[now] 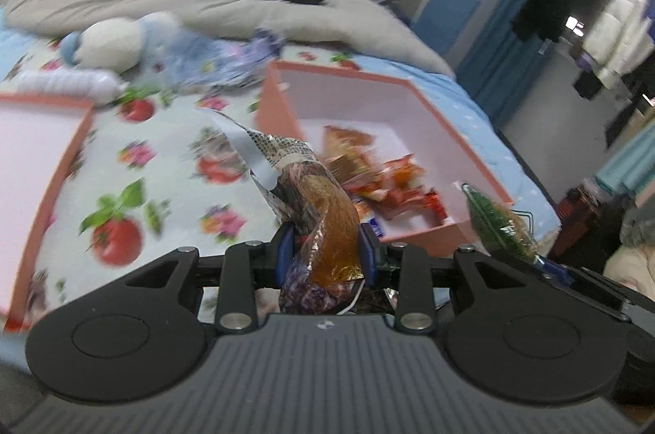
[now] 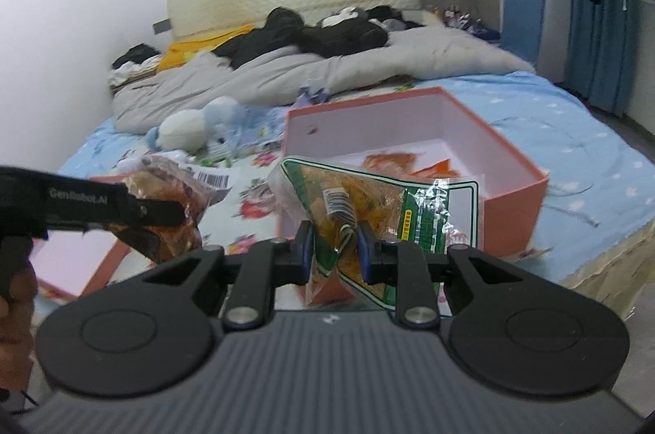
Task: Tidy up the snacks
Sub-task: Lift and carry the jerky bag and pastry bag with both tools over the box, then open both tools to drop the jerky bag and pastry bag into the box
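Observation:
My left gripper [image 1: 325, 249] is shut on a clear brown snack bag [image 1: 323, 204], held above the flowered bed sheet just left of the open orange box [image 1: 409, 98]. Several orange snack packets [image 1: 380, 180] lie inside that box. My right gripper [image 2: 333, 249] is shut on a green-edged snack bag [image 2: 368, 204], held above the near corner of the same box [image 2: 511, 196]. The left gripper [image 2: 123, 206] with its brown bag [image 2: 176, 188] shows at the left of the right wrist view. The green bag [image 1: 499, 225] shows at the right of the left wrist view.
The orange box lid [image 1: 37, 163] lies on the bed at the left. A white plush toy [image 2: 184, 129], loose wrappers, a grey duvet [image 2: 327, 69] and dark clothes lie farther back. The bed edge and floor are at the right.

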Tool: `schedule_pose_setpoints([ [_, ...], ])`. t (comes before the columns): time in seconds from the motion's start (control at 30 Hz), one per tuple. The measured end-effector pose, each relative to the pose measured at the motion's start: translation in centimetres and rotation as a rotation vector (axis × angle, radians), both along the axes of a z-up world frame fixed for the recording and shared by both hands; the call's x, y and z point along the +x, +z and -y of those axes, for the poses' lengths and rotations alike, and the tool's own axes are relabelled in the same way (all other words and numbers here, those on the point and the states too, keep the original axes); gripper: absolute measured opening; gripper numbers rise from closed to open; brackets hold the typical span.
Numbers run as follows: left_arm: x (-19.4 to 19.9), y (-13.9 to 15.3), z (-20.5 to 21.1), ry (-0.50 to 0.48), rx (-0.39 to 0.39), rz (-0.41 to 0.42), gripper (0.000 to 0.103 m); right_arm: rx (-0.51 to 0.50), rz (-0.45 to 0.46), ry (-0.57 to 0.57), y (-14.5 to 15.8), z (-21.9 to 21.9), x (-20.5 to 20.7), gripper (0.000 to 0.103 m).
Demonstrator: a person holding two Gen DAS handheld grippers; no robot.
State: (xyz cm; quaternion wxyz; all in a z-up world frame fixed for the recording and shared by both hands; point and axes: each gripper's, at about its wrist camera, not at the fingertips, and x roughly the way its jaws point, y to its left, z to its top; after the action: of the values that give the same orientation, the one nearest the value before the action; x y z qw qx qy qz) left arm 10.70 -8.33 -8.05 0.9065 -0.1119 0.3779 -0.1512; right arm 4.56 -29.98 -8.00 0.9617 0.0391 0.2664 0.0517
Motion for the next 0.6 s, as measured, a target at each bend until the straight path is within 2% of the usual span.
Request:
schedule_pose_setpoints([
  [0.27,6.6,0.4,4.0,-0.096,0.009,0.031,0.038,-0.001,0.029,-0.044,0.2,2.2,4.5,0.025],
  [0.6,15.5,-0.8,7.0,-0.124,0.024,0.010,0.038,-0.014,0.012,-0.042,-1.0,4.0,10.8,0.026],
])
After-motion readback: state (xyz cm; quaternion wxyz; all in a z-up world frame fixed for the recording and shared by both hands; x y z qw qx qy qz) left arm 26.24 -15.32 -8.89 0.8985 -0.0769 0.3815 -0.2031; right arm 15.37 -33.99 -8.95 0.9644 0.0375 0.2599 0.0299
